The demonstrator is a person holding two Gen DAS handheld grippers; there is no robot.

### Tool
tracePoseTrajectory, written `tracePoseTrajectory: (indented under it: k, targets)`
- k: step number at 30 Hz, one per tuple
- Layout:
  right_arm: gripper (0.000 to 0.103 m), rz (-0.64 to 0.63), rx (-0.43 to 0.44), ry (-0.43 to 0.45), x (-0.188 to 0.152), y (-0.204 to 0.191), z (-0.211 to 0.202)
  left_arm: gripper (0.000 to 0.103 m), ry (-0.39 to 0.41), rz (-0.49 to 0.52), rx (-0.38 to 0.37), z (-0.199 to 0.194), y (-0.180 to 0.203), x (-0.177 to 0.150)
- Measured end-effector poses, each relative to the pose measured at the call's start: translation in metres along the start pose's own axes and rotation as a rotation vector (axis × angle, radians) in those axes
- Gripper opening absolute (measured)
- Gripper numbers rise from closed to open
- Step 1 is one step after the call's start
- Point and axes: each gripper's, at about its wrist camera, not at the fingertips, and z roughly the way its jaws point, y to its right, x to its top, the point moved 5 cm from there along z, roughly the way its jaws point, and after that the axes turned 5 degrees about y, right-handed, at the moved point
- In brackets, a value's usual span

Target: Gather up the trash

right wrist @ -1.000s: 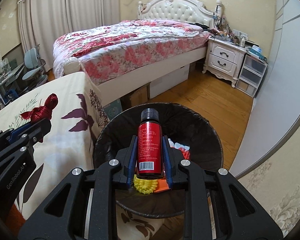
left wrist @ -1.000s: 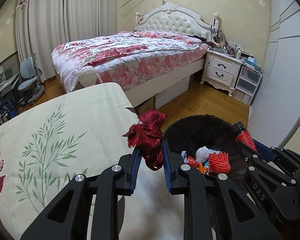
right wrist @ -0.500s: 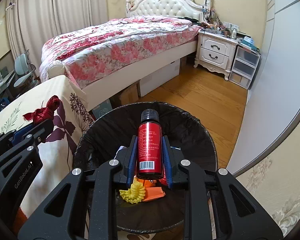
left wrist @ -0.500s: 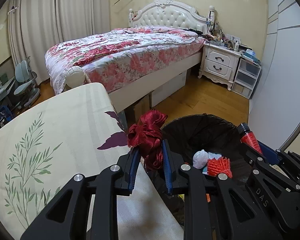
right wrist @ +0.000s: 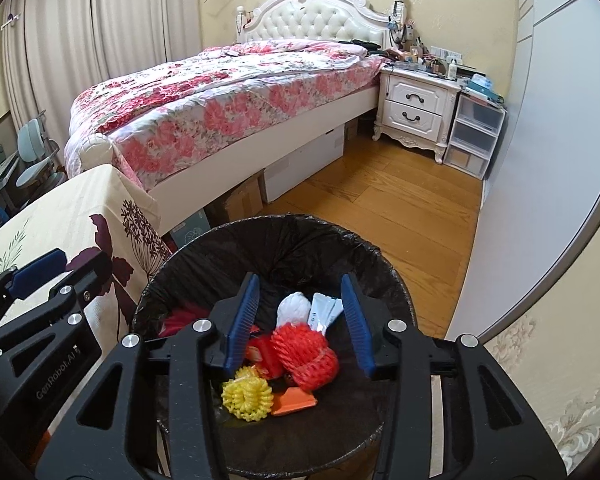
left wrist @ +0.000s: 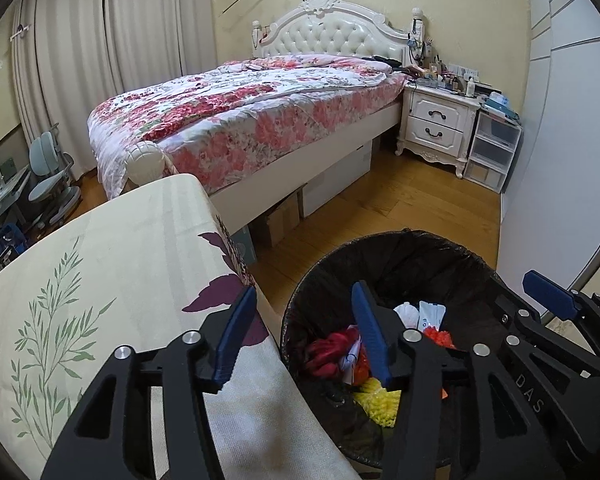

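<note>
**Both tools let go over the bin**

The trash lies in the black-lined bin [right wrist: 352, 240] on the floor beside the tabletop [left wrist: 100, 264]: a red net ball [right wrist: 304, 356], a yellow spiky ring [right wrist: 247, 399], an orange scrap [right wrist: 294, 401], a white wad [right wrist: 296, 306], a white packet [right wrist: 323, 311] and a dark red bundle [left wrist: 326, 354] against the left wall of the liner. A red piece partly hidden behind the net ball cannot be identified.

The right tool [right wrist: 300, 322] hangs over the middle of the bin, its jaws opening, with nothing between the pads. The left tool [left wrist: 304, 334] sits over the near rim and the edge of the tabletop, jaws likewise opening and bare.

Judged from this, the dropping step looks done for both hands. The visible stretch of tablecloth carries no loose litter, though the far end of it runs out of sight, so whether more waits to be fetched cannot be told
</note>
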Motion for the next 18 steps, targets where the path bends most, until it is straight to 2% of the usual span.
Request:
tracePoseTrajectory:
  k: [3, 6, 10, 12, 15, 18]
  targets:
    - [0.049, 0.000, -0.012, 0.010, 0.002, 0.001, -0.002, 0.069, 0.014, 0.006, 0.016, -0.002, -0.002, 0.002]
    - [0.059, 0.001, -0.023, 0.023, 0.004, 0.002, -0.006, 0.074, 0.023, -0.005, 0.025, -0.005, -0.006, 0.002]
    - [0.063, -0.004, -0.036, 0.037, 0.007, 0.002, -0.010, 0.079, 0.035, -0.020, 0.038, -0.010, -0.013, 0.003]
    - [0.072, -0.007, -0.044, 0.049, 0.008, 0.002, -0.014, 0.081, 0.043, -0.031, 0.045, -0.012, -0.017, 0.004]
    - [0.079, -0.007, -0.050, 0.062, 0.010, 0.001, -0.018, 0.082, 0.054, -0.039, 0.056, -0.018, -0.021, 0.004]
    - [0.083, -0.006, -0.055, 0.071, 0.011, 0.000, -0.024, 0.084, 0.063, -0.044, 0.069, -0.025, -0.025, 0.002]
